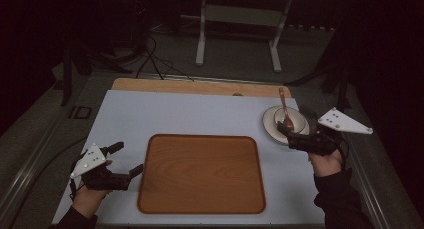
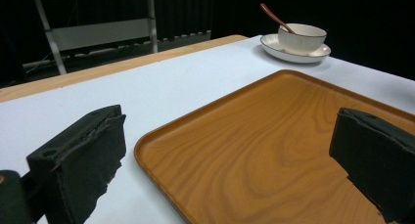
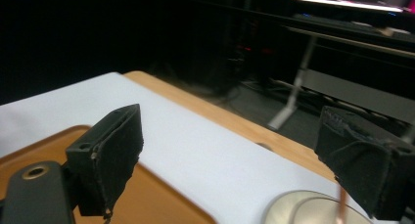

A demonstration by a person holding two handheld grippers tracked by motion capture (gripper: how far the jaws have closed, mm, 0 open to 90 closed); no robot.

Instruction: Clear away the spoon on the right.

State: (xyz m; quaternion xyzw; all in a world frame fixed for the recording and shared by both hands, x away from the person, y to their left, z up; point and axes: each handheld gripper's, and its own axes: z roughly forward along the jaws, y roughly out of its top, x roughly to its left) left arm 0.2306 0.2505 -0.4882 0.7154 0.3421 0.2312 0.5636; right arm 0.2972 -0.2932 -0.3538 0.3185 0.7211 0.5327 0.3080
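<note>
high view of a white-topped table point(image 1: 200, 114) carrying a wooden tray point(image 1: 201, 173) at centre and, at the far right, a white saucer point(image 1: 270, 124) holding a bowl point(image 1: 296, 120) with a wooden spoon point(image 1: 284, 105) leaning in it. the right gripper point(image 1: 289, 135) hovers at the near rim of the saucer with its fingers point(image 3: 113, 150) spread wide and holding nothing, the saucer edge lying between them in the right gripper view. the left gripper point(image 1: 126, 161) rests just left of the tray, its fingers point(image 2: 88, 158) also wide apart and empty, straddling the tray's near-left corner.
</note>
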